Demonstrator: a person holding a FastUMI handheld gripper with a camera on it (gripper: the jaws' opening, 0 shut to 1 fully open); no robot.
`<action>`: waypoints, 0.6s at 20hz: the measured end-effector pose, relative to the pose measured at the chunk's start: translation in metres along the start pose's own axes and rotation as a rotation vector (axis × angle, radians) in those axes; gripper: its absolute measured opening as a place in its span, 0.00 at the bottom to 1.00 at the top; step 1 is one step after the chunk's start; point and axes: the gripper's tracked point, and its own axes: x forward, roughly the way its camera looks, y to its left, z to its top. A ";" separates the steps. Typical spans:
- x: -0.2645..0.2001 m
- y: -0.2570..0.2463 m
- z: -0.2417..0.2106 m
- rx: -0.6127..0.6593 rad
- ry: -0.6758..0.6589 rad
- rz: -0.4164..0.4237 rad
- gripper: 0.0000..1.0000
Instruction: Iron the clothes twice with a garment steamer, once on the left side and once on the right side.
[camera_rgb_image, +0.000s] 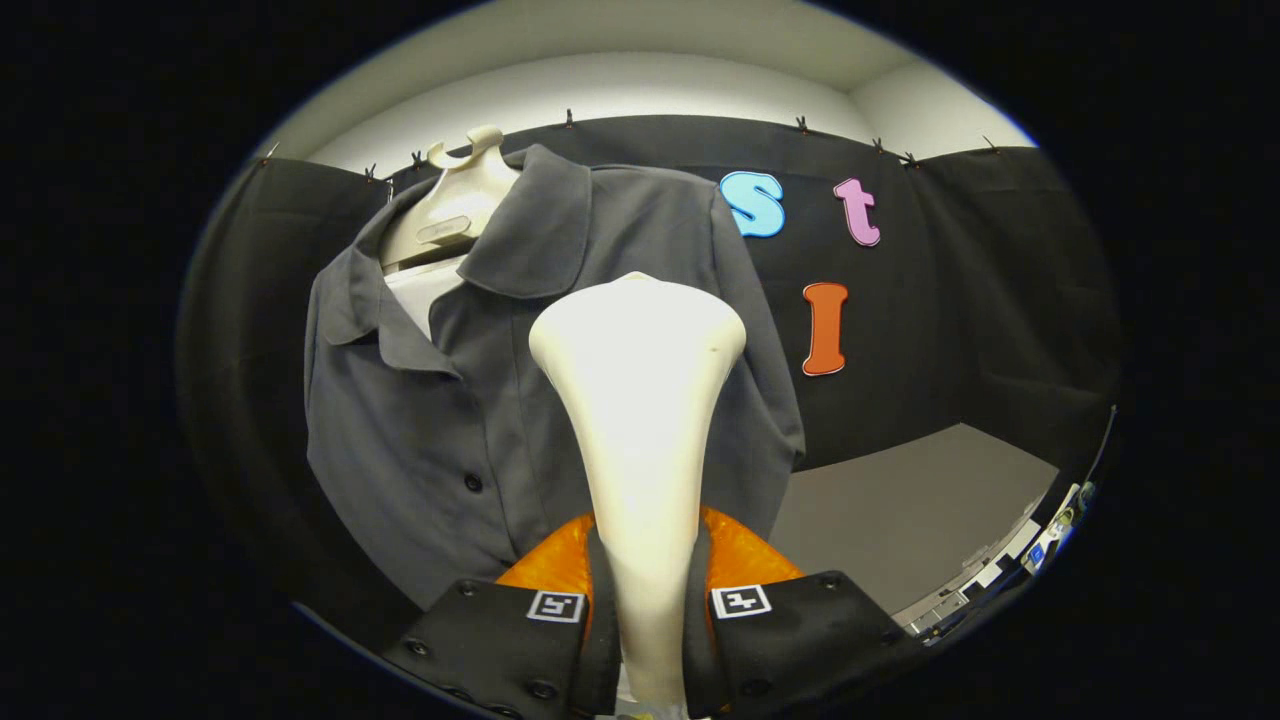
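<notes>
Black cloth wall (950, 330) hangs as a draped backdrop across the booth, pinned along its top edge by small dark clips (801, 124) spaced apart. Above the cloth runs a plain off-white upper wall (640, 90), brightly and evenly lit, meeting a second white wall (930, 110) at a corner, with a pale ceiling (620, 25) over both. Below the cloth sits a flat matte grey floor surface (900, 510), bare, with blurred mixed clutter (1040, 545) at its outer edge, too small to identify.

Steamer (640, 400) between fingers (745, 610), shirt (440, 420) just beyond.
</notes>
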 end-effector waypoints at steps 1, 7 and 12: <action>0.006 -0.001 -0.004 -0.011 0.004 -0.003 0.33; 0.015 -0.002 -0.033 -0.051 0.015 -0.004 0.32; 0.016 -0.005 -0.061 -0.055 0.043 -0.003 0.33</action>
